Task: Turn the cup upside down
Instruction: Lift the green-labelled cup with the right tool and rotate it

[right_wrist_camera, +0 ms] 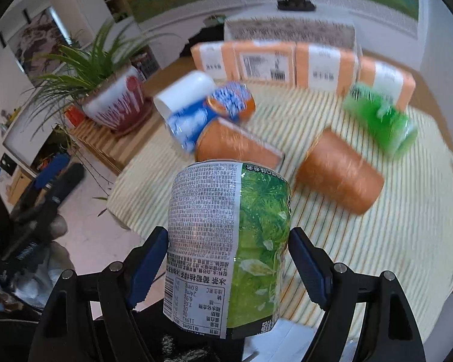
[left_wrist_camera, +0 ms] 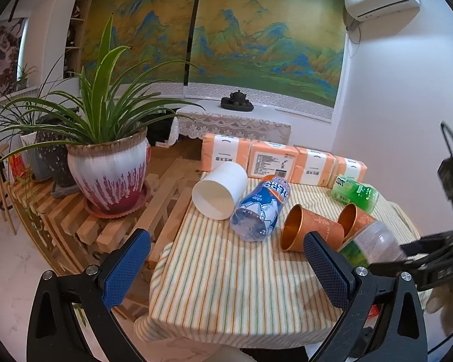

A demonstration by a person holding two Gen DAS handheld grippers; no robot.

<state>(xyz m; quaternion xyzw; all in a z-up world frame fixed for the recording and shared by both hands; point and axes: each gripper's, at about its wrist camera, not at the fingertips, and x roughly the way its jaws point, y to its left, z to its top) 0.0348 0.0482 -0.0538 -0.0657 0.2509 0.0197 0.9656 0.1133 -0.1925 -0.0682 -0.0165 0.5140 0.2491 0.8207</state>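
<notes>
A white paper cup (left_wrist_camera: 220, 190) lies on its side at the table's far left, mouth toward me; it also shows in the right wrist view (right_wrist_camera: 184, 93). Two orange cups (left_wrist_camera: 311, 229) (left_wrist_camera: 355, 220) lie on their sides mid-table; they also show in the right wrist view (right_wrist_camera: 235, 146) (right_wrist_camera: 339, 172). My left gripper (left_wrist_camera: 226, 268) is open and empty above the near table edge. My right gripper (right_wrist_camera: 229, 265) is shut on a green tea bottle (right_wrist_camera: 229, 241), held above the table's near side; the bottle also shows in the left wrist view (left_wrist_camera: 371, 241).
A blue Arctic Ocean bottle (left_wrist_camera: 261, 208) lies beside the white cup. Another green bottle (left_wrist_camera: 355, 193) lies at the far right. Orange tissue packs (left_wrist_camera: 274, 163) line the back edge. A potted plant (left_wrist_camera: 111, 175) stands on a wooden rack to the left of the striped tablecloth (left_wrist_camera: 226, 286).
</notes>
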